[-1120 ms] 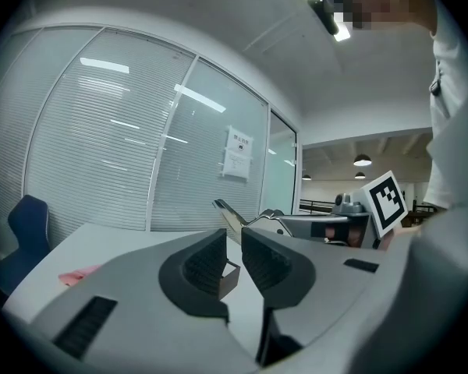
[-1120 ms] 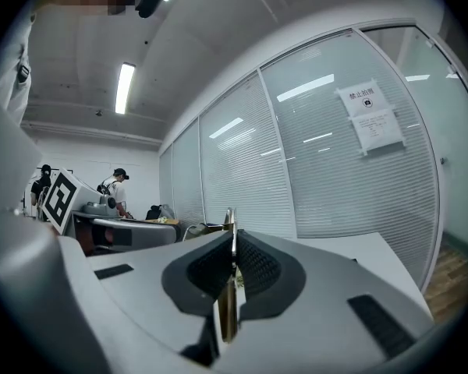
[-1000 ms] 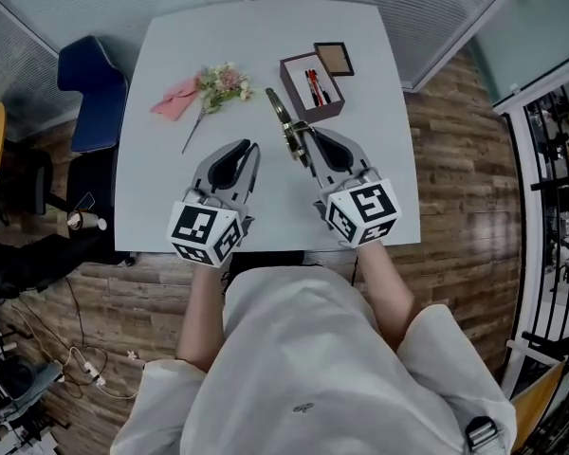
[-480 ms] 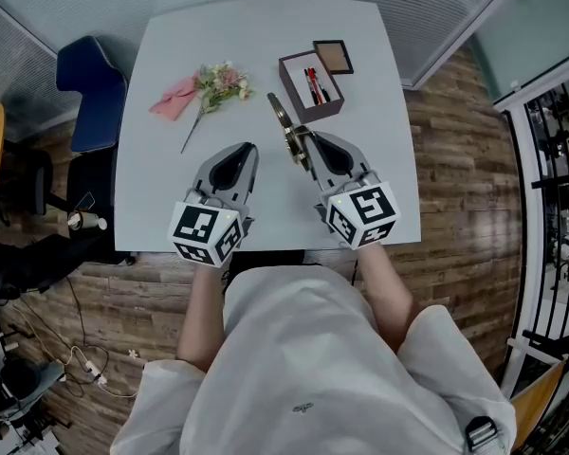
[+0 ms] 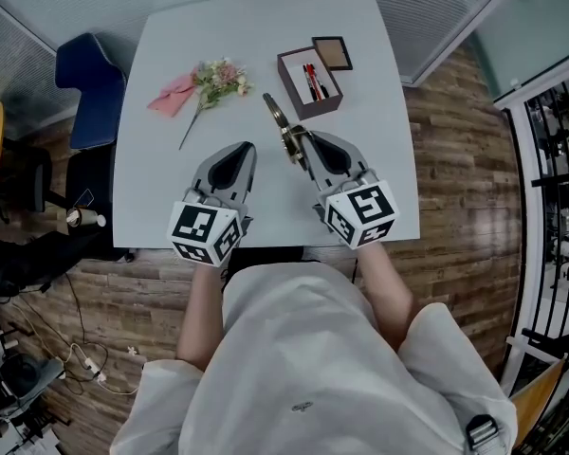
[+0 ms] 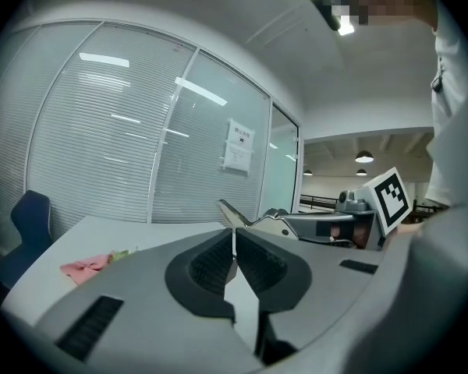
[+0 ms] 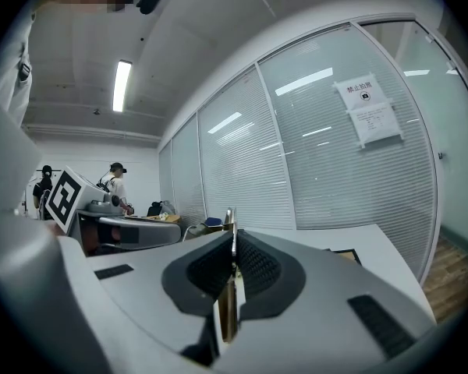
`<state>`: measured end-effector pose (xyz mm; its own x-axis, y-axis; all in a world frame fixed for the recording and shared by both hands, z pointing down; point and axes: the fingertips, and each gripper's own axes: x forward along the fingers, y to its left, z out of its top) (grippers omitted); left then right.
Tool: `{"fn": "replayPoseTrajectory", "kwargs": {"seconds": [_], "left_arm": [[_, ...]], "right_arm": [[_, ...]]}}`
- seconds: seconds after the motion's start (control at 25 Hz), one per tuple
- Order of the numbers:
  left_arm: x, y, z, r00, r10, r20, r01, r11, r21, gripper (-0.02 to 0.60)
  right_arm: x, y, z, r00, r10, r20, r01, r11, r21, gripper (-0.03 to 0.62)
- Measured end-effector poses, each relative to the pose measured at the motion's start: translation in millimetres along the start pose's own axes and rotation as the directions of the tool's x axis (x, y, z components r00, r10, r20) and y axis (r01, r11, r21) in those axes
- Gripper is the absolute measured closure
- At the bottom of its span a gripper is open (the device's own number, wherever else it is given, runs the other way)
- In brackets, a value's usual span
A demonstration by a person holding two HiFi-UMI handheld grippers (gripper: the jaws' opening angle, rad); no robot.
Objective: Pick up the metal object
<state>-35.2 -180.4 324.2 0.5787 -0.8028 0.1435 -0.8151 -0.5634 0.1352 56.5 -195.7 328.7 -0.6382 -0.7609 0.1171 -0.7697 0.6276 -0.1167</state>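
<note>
A slim brass-coloured metal object sticks out past my right gripper, which is shut on its near end and holds it above the white table. In the right gripper view the metal strip stands on edge between the pads. My left gripper hovers beside it to the left; its jaws have just been closing, with nothing between them, and the pads now meet. From the left gripper view the metal object and the right gripper show to the right.
A dark brown box with red pens stands at the back, a small framed lid beside it. A flower sprig and a pink envelope lie at the back left. A blue chair stands left of the table.
The left gripper's jaws have closed from a small gap to meeting. The right gripper and the metal object have kept their place.
</note>
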Motion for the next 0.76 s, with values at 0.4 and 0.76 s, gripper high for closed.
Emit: {"fn": "replayPoseTrajectory", "kwargs": {"seconds": [0.4, 0.76], "left_arm": [[-1.4, -4.5, -4.6, 1.0, -0.01, -0.016, 0.01, 1.0, 0.003, 0.554], [-0.1, -7.9, -7.6, 1.0, -0.023, -0.021, 0.023, 1.0, -0.002, 0.554]], "right_arm": [[-4.6, 5.1, -5.9, 1.0, 0.012, -0.018, -0.012, 1.0, 0.023, 0.588], [-6.9, 5.5, -7.2, 1.0, 0.012, -0.02, -0.012, 0.999, 0.03, 0.588]]}}
